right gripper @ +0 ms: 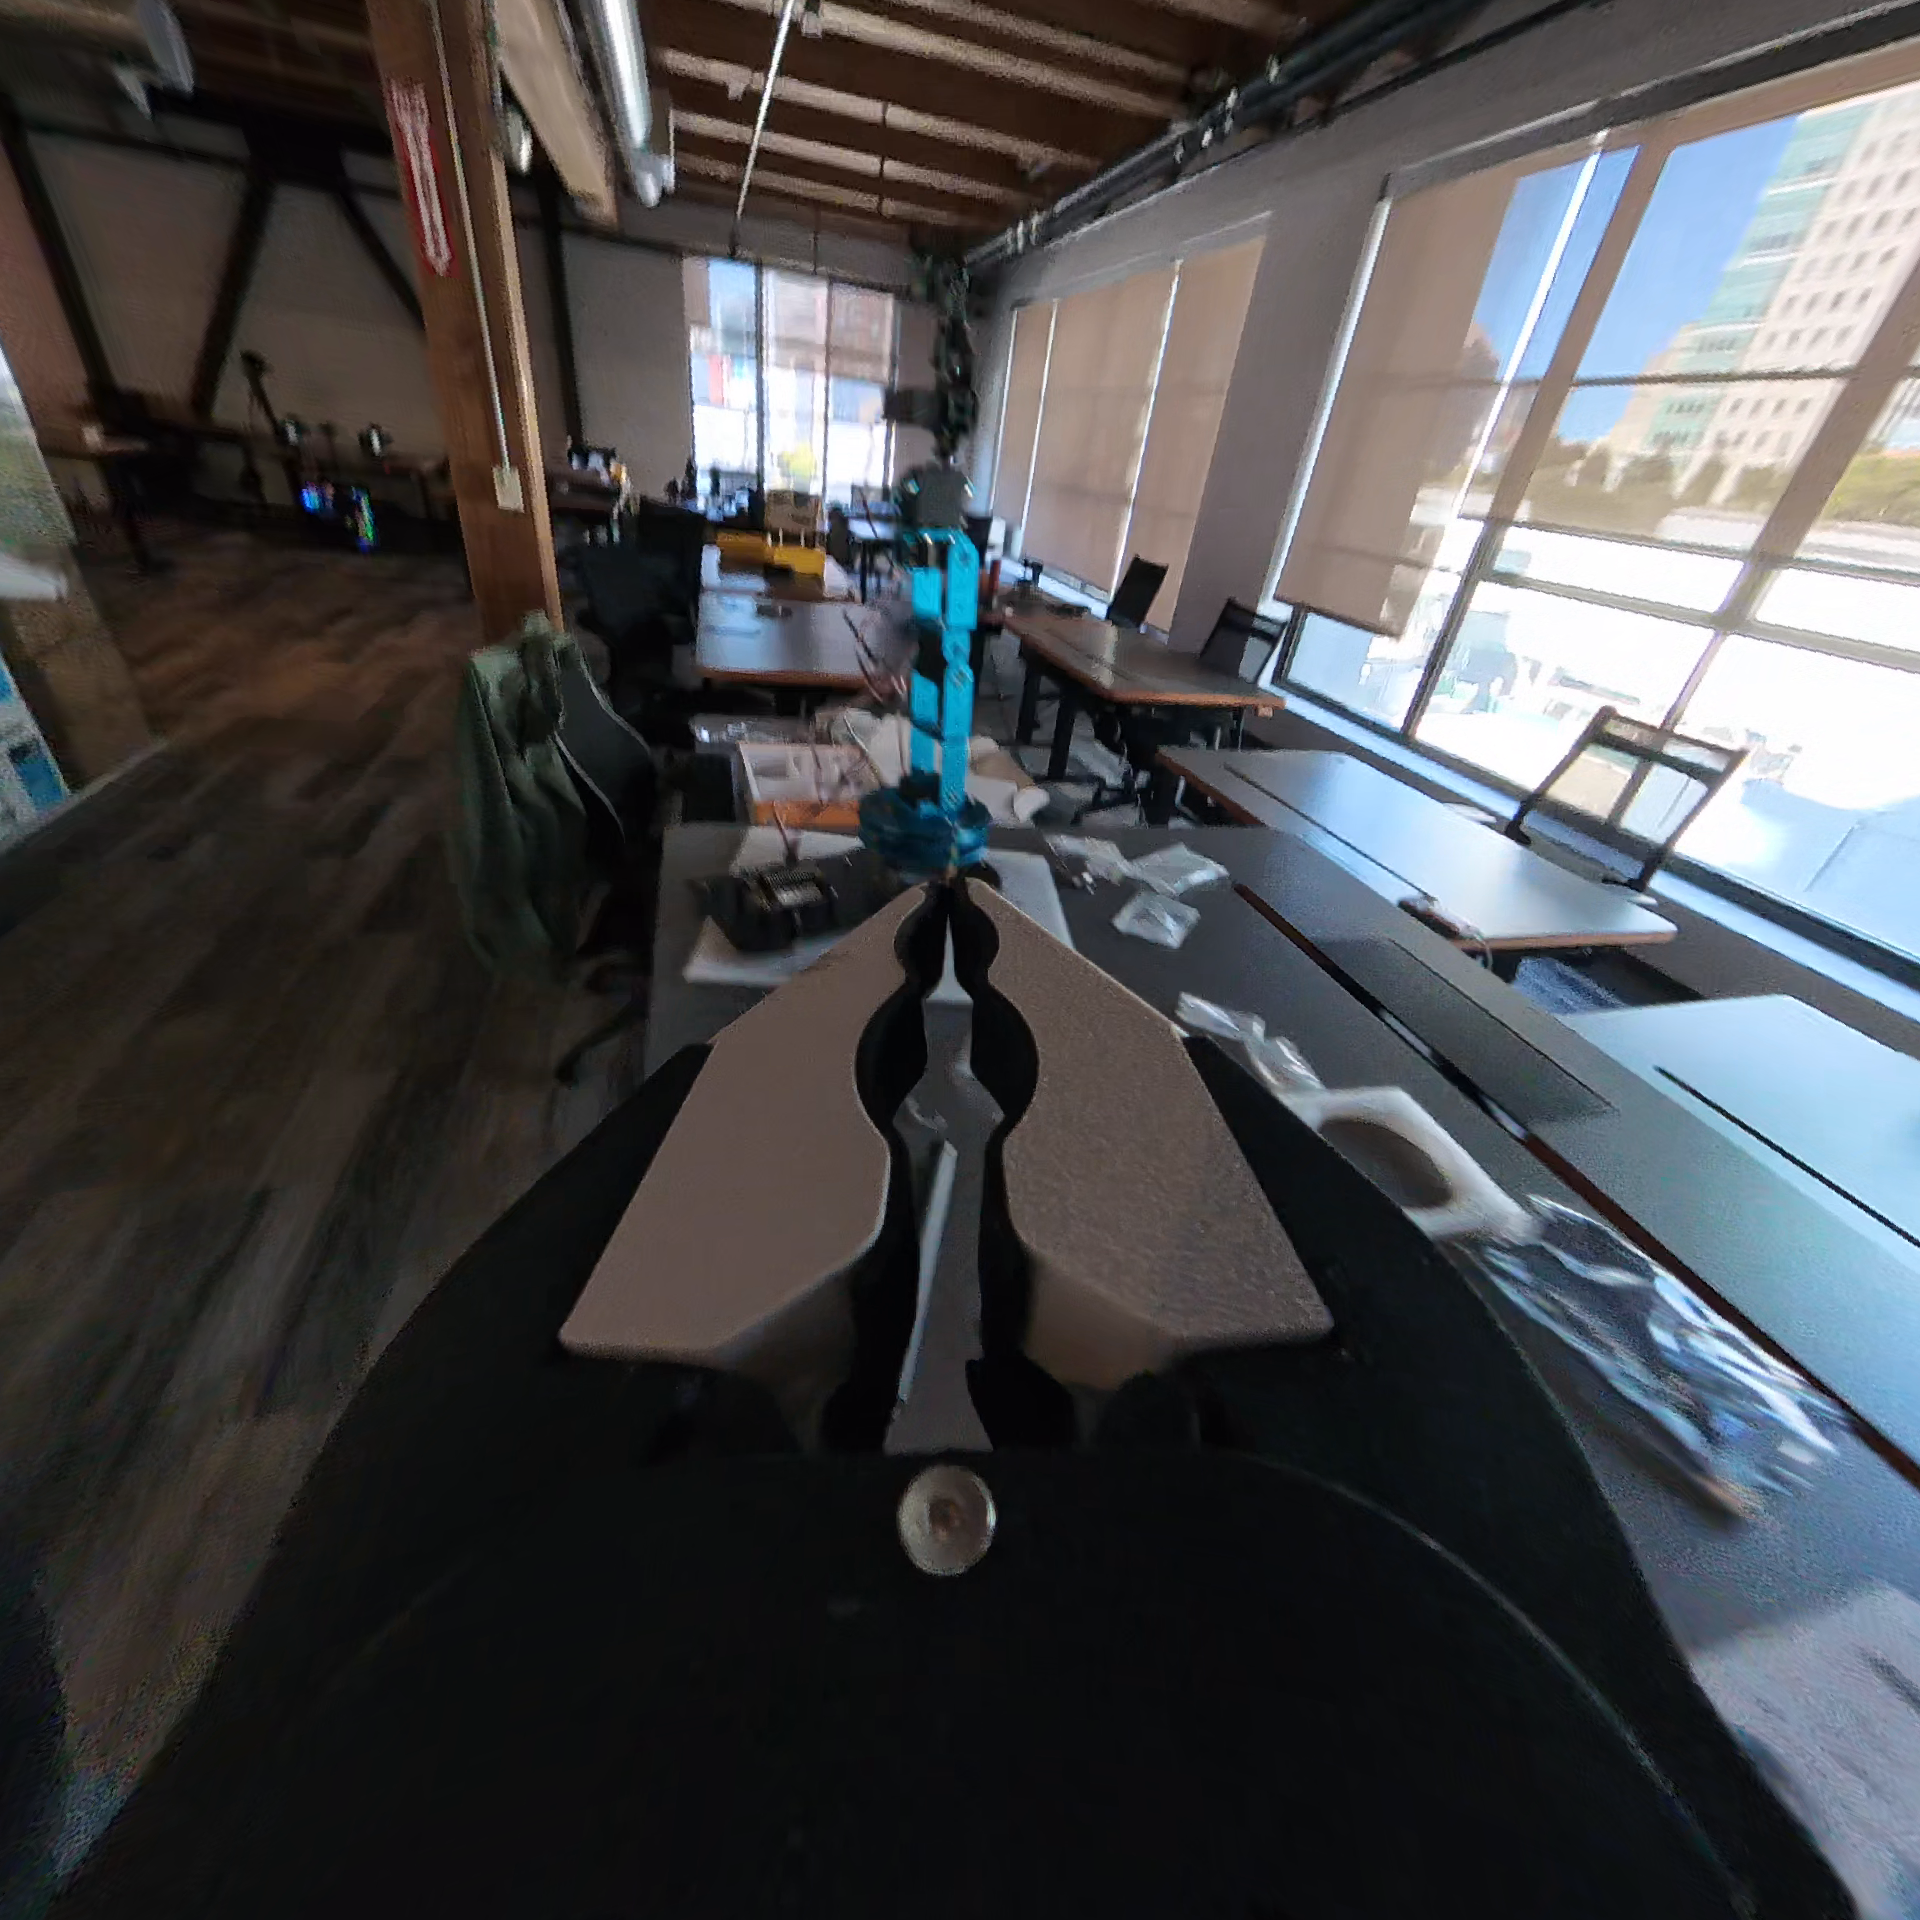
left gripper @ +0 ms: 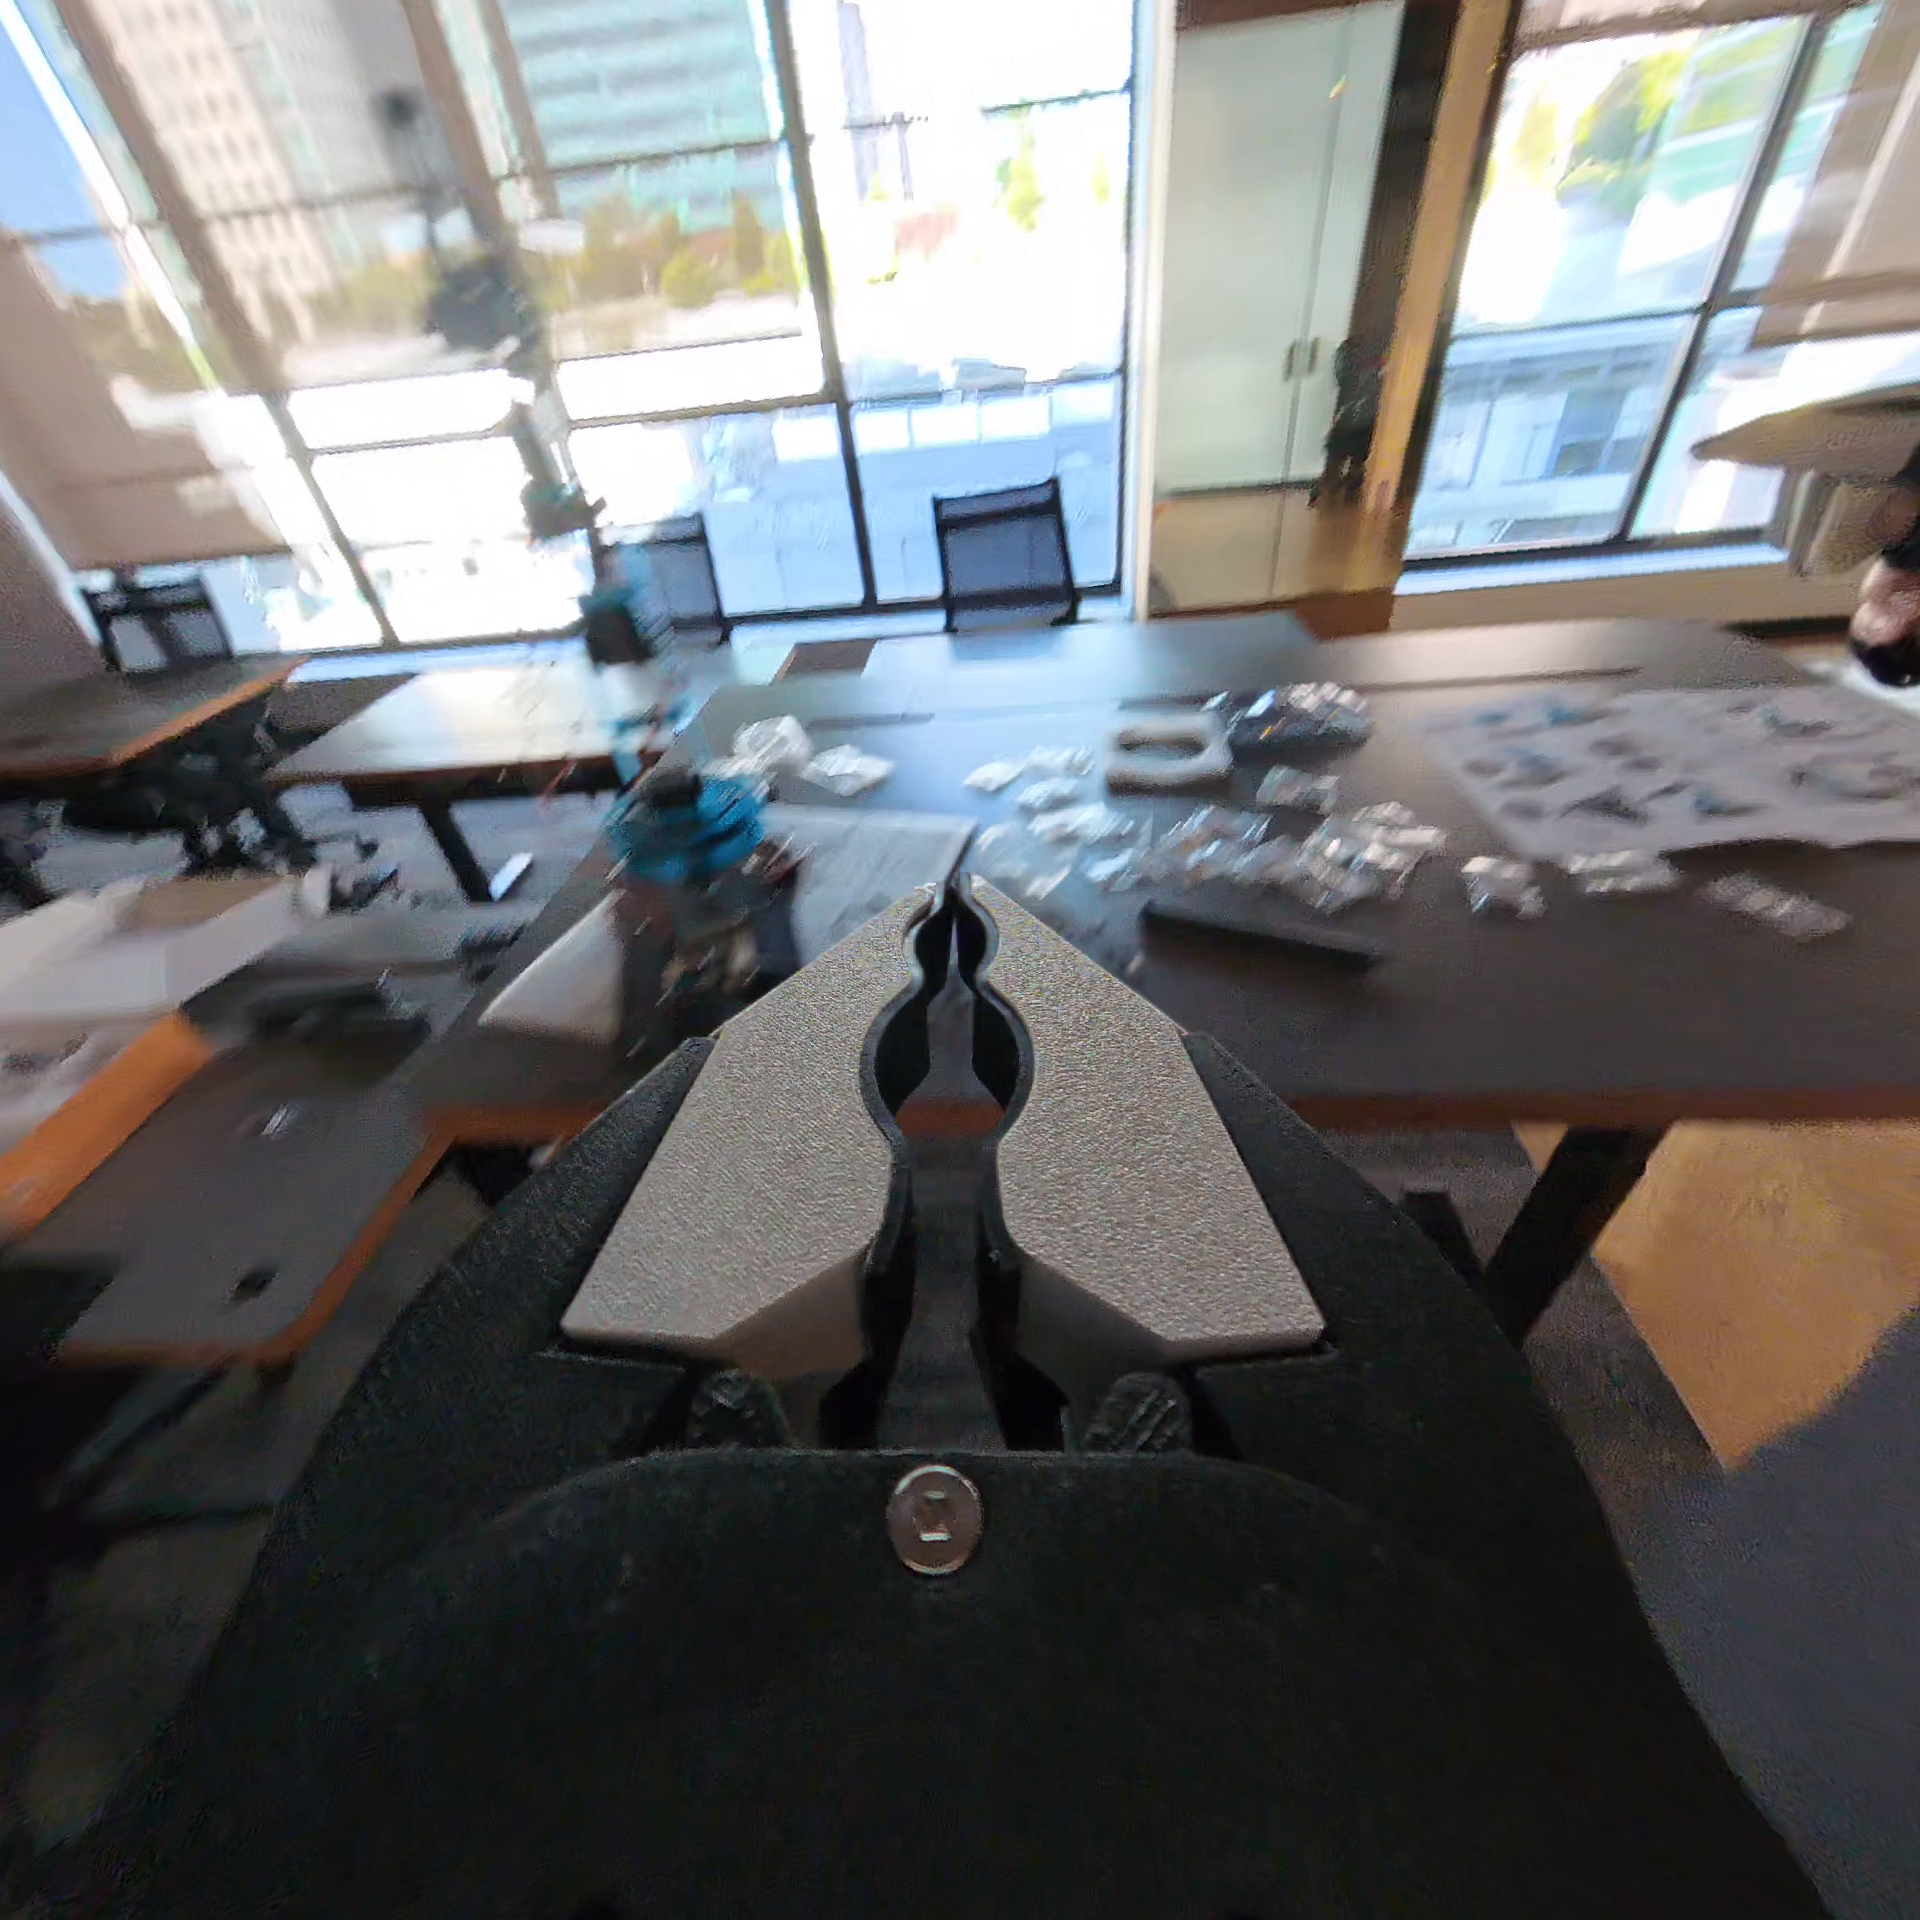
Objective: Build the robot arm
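The left gripper [left gripper: 954,896], fingertips pressed together on nothing, hangs off the near edge of the dark table [left gripper: 1455,997]. The right gripper [right gripper: 951,902], likewise closed and empty, points at the upright blue jointed mechanical arm [right gripper: 940,717] standing ahead near the far left corner.

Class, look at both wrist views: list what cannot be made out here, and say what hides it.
- Left wrist view: blue robot arm, smeared by motion blur.
- Left wrist view: contents of clear plastic bags, too small and blurred.
- Left wrist view: printed sheet, figures blurred.
- Right wrist view: shiny bags, blurred, contents unreadable.
- Right wrist view: white foam frame, partly hidden by the right gripper.
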A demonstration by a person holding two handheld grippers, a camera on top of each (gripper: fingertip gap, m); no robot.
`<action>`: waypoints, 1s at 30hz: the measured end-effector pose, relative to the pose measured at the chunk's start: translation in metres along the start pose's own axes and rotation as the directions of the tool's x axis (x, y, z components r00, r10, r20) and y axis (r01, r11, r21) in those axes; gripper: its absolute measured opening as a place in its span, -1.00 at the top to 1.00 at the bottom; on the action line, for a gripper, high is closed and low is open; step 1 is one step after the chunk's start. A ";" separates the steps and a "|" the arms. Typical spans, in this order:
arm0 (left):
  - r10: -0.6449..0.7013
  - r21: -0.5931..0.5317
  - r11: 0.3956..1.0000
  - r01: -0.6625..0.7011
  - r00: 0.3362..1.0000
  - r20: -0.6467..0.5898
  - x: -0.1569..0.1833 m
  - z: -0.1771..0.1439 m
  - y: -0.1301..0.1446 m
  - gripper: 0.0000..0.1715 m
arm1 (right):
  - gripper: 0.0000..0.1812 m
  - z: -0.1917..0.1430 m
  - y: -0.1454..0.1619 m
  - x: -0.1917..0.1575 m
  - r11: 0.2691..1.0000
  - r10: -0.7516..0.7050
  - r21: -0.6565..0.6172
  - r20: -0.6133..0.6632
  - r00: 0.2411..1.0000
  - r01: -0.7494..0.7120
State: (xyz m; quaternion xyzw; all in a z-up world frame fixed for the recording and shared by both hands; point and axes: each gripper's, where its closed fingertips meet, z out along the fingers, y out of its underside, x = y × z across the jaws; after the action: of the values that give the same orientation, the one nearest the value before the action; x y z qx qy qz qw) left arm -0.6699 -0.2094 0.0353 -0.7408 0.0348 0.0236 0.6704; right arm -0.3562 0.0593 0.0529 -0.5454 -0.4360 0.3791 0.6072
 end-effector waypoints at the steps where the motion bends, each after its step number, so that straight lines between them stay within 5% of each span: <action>1: -0.020 -0.020 1.000 0.020 1.000 -0.005 -0.031 -0.027 0.014 1.00 | 1.00 0.018 -0.004 -0.026 0.999 0.024 0.045 -0.004 1.000 -0.024; 5: -0.109 0.001 0.994 0.109 0.993 -0.052 -0.139 -0.089 0.040 1.00 | 1.00 0.087 -0.011 -0.094 0.979 0.120 0.177 -0.084 0.989 -0.103; 8: -0.133 -0.025 0.991 0.131 0.982 -0.134 -0.187 -0.096 0.043 1.00 | 1.00 0.133 -0.023 -0.130 0.963 0.222 0.161 -0.009 0.975 -0.218; 10: -0.110 -0.013 0.994 0.110 0.976 -0.190 -0.213 -0.088 0.046 1.00 | 1.00 0.148 -0.032 -0.144 0.978 0.168 0.132 -0.045 0.985 -0.161; 13: -0.118 -0.009 0.993 0.120 0.958 -0.261 -0.247 -0.056 0.055 1.00 | 1.00 0.162 -0.038 -0.152 0.996 0.047 0.077 -0.159 0.986 -0.035; 18: -0.244 0.002 0.962 0.274 0.861 -0.446 -0.271 0.010 0.052 1.00 | 0.96 0.200 -0.026 -0.153 0.999 0.033 0.000 -0.171 0.985 -0.034; 23: -0.254 -0.115 0.967 0.228 0.834 -0.489 -0.304 0.075 0.068 0.99 | 0.85 0.254 -0.005 -0.111 0.999 0.022 -0.017 -0.247 0.969 -0.027; 27: -0.246 -0.137 0.969 0.204 0.820 -0.517 -0.334 0.122 0.076 0.95 | 0.80 0.312 0.006 -0.103 0.997 0.030 -0.069 -0.180 0.983 -0.043; 30: -0.325 -0.197 0.946 0.258 0.736 -0.594 -0.347 0.166 0.075 0.93 | 0.80 0.345 0.008 -0.106 0.996 0.002 -0.090 -0.192 0.981 -0.019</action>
State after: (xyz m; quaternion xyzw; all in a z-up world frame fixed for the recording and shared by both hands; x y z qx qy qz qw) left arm -1.0202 -0.0447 -0.0276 -0.7364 0.1349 -0.3242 0.5782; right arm -0.7166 0.0757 0.0408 -0.6088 -0.3895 0.3079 0.6187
